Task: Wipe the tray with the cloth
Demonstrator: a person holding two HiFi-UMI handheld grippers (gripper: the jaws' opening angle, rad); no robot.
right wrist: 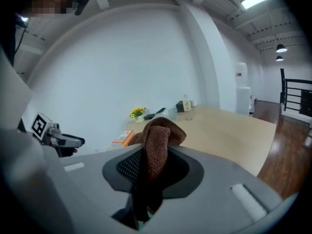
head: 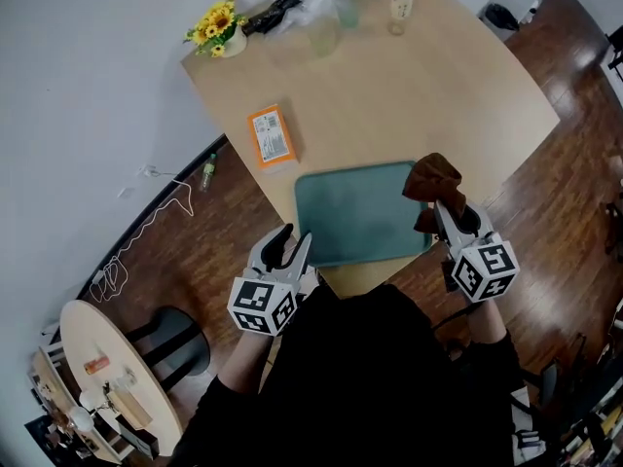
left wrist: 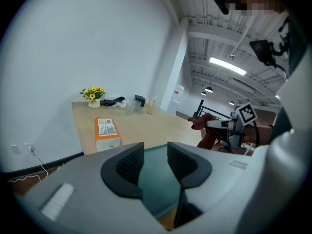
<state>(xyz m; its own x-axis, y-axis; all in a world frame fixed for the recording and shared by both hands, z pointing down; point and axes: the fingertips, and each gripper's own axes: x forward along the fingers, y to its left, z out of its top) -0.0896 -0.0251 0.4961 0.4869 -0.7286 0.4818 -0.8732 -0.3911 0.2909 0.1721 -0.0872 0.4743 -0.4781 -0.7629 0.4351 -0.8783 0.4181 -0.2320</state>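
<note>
Left jaws: my left gripper [left wrist: 155,162] has them wide apart with nothing between. Through the gap I see only the green of the tray.
Left gripper place: it sits at the near left corner of the tray, by the counter's [head: 428,86] near edge. I cannot tell whether it touches the rim.
Right jaws: my right gripper [right wrist: 153,165] has them drawn narrow and clamped on the cloth [right wrist: 158,139].
Cloth: brown, nubbly and bunched. A folded lump stands up past the jaw tips and a dark tail hangs below them.
Cloth place: over the right edge of the tray, towards its far right corner. From the left gripper view it looks lifted clear of the surface.
Tray [head: 355,212]: teal, rectangular with rounded corners. It lies flat on the near part of the counter, its surface bare.
Further back: an orange box [head: 273,134] lies just beyond the tray's left end, apart from it.
Far end: yellow flowers [head: 218,25] in a small pot, and a bottle [head: 400,4].
</note>
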